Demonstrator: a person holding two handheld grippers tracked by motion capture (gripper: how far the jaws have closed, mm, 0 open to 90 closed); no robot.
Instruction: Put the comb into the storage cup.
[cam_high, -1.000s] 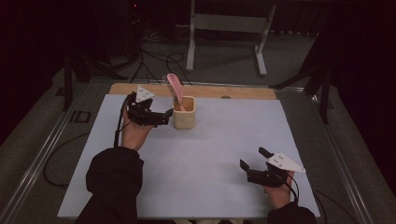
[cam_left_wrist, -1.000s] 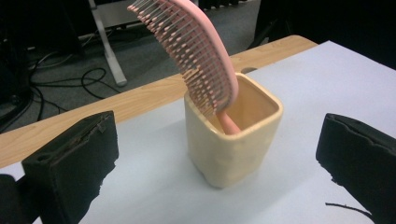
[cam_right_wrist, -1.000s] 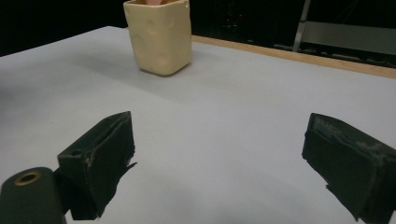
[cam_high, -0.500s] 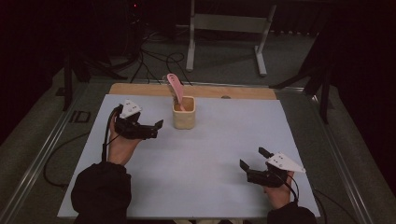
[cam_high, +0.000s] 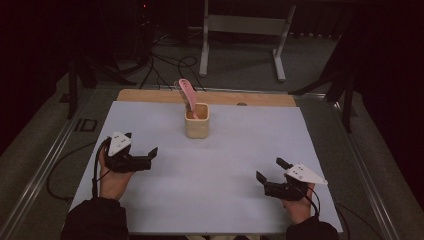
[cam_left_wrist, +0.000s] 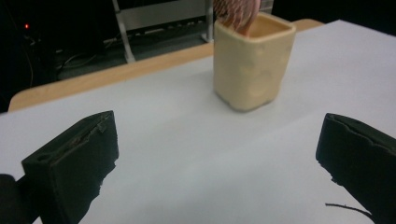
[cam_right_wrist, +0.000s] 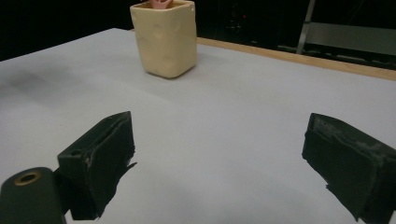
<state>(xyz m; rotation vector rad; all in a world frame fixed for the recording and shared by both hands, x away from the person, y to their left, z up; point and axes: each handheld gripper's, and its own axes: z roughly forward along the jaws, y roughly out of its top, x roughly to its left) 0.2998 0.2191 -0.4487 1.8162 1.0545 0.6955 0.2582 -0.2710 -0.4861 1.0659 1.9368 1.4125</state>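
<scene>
Two grippers: left gripper (cam_high: 150, 156) and right gripper (cam_high: 268, 172), both spread wide and empty, low over the white table (cam_high: 230, 150).
Cup: beige cup (cam_high: 197, 121) upright toward the far edge, well apart from both.
Spatula: pink spatula (cam_high: 187, 92) leaning inside the cup (handle end up).
Advice: draw clear without brushing the cup; it looks tippable.

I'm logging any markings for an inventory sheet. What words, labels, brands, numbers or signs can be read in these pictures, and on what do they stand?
None can be read.
The cream cup: plain walls with shallow dents, no print.
The pink utensil in it: no marking.
The white table cover: blank.
The left gripper and right gripper: no lettering legible on the black jaws or the grey plates.
</scene>
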